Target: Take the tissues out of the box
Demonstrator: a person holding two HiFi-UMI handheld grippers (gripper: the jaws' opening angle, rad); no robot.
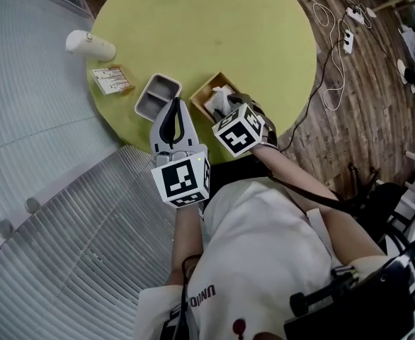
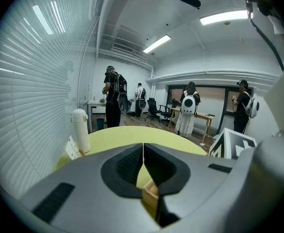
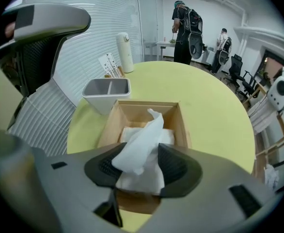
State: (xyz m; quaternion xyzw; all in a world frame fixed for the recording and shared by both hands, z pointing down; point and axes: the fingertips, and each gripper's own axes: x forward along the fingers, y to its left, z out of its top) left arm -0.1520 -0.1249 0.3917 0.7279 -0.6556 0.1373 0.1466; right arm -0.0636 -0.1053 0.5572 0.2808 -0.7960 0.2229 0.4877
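- Tissue stands up from the stack in box, near table edge; none out yet.
- R tool: jaws apart, one each side of that tissue, not pinched.
- L tool: jaws together, empty, near box.
- Left to do, prob.: pinch, pull, repeat for the rest.

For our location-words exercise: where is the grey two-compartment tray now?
Head view: the grey two-compartment tray sits near the green table's near edge, between the wooden tissue box on its right and a printed card on its left.
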